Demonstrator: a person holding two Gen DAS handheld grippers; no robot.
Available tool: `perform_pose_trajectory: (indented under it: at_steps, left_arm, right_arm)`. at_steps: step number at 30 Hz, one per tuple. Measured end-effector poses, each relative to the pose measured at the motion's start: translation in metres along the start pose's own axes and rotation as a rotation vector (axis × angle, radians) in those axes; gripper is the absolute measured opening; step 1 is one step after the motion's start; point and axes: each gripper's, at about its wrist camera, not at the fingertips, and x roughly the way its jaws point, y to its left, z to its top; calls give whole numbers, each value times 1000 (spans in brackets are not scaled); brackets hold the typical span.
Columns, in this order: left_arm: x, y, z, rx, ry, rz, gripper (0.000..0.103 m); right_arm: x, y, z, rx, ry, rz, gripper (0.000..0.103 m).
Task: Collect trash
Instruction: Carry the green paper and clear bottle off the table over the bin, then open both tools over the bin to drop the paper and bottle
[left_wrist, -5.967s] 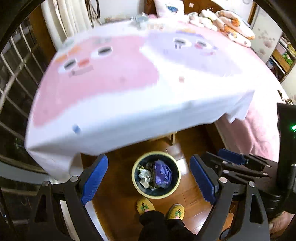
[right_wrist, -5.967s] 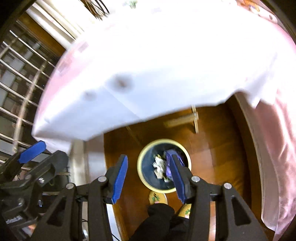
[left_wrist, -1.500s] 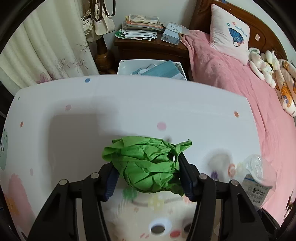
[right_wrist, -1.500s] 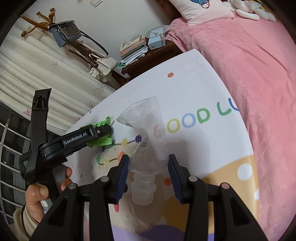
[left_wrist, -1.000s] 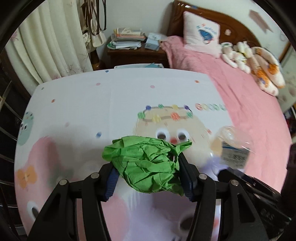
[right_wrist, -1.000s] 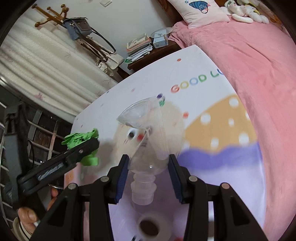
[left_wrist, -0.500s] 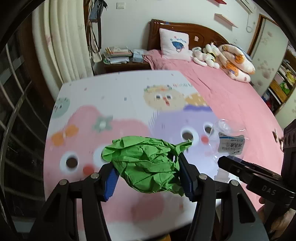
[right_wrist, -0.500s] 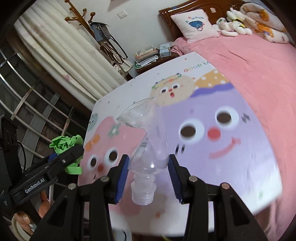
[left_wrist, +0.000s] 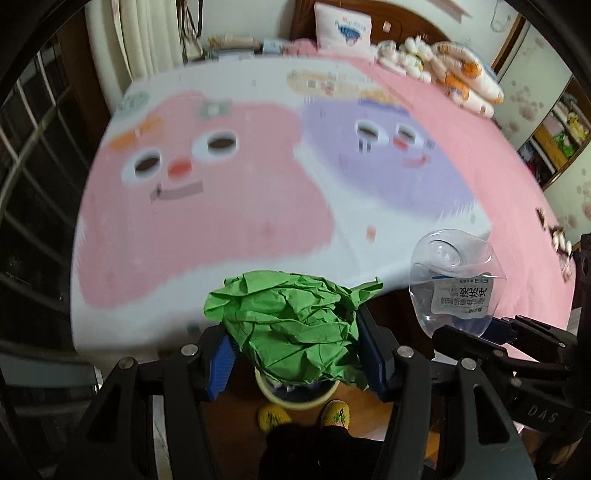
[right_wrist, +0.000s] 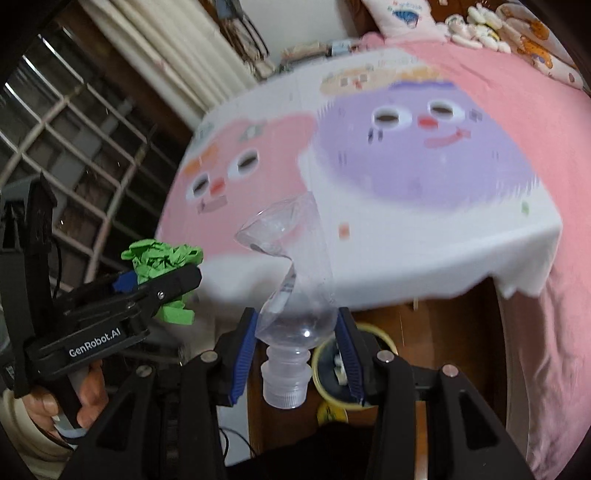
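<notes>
My left gripper (left_wrist: 295, 354) is shut on a crumpled green paper ball (left_wrist: 291, 325), held above the floor in front of the table edge. Below it the yellow-rimmed trash bin (left_wrist: 295, 400) is mostly hidden by the paper. My right gripper (right_wrist: 295, 347) is shut on a crushed clear plastic bottle (right_wrist: 291, 280), cap end toward the camera. The bottle also shows in the left wrist view (left_wrist: 456, 280), and the green paper in the right wrist view (right_wrist: 162, 258). The bin (right_wrist: 328, 373) sits on the floor just right of the bottle.
A table with a pink and purple cartoon cloth (left_wrist: 229, 192) fills the middle. A pink bed (right_wrist: 535, 122) lies to the right with pillows and plush toys (left_wrist: 461, 85). A metal window grille (right_wrist: 74, 122) is at left. Yellow slippers (left_wrist: 273, 419) stand by the bin on the wooden floor.
Both grippers have pulled back off the table and tilted down toward the floor, still holding the green paper and the bottle. The bin has come into view under them.
</notes>
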Motion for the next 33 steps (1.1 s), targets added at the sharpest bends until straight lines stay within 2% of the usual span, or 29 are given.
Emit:
perform_pose_trajectory:
  at_steps: [6, 14, 20, 24, 27, 29, 31, 33]
  left_arm:
    - [53, -8, -53, -49, 87, -5, 57]
    - [168, -11, -115, -111, 175, 40, 57]
    - [245, 5, -148, -203, 229, 49, 58]
    - [283, 17, -161, -237, 253, 49, 59]
    - [297, 29, -166, -260, 270, 41, 71]
    - [300, 32, -168, -261, 269, 44, 95]
    - [301, 37, -165, -258, 272, 39, 100]
    - [301, 40, -164, -251, 273, 42, 100]
  right_arm:
    - [51, -25, -47, 26, 111, 0, 43]
    - [168, -80, -98, 27, 256, 5, 43]
    - [255, -115, -118, 26, 320, -14, 43]
    - [292, -126, -123, 14, 339, -7, 44]
    - [312, -128, -121, -9, 353, -4, 44]
    - [319, -127, -119, -29, 353, -9, 49]
    - [319, -126, -116, -55, 341, -15, 59]
    - [315, -124, -114, -74, 334, -10, 62]
